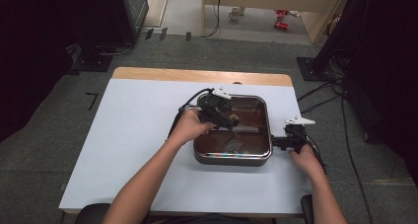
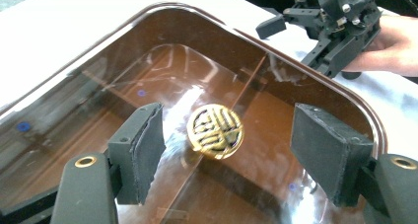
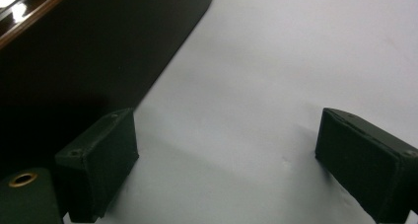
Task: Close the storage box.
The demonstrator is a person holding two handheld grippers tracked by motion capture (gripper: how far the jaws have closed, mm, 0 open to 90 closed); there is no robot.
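Left gripper (image 2: 224, 150) jaws spread wide, holding nothing, hovering over the glass lid (image 2: 123, 100) of the square pan (image 1: 231, 157). Gold knob (image 2: 215, 130) sits between the jaws, slightly beyond the pads, touching neither. Knob is round, no clear long axis; lid lies flat on the pan, rounded-square.

Right gripper (image 3: 224, 169) also wide, nothing in it, low over the white table (image 3: 276, 61), just beside the pan's dark right wall (image 3: 98, 51).

Pan sits right of centre on the table; wooden strip (image 1: 197, 75) along the far edge. Beyond: grey carpet (image 1: 236, 54), cables, dark stands.
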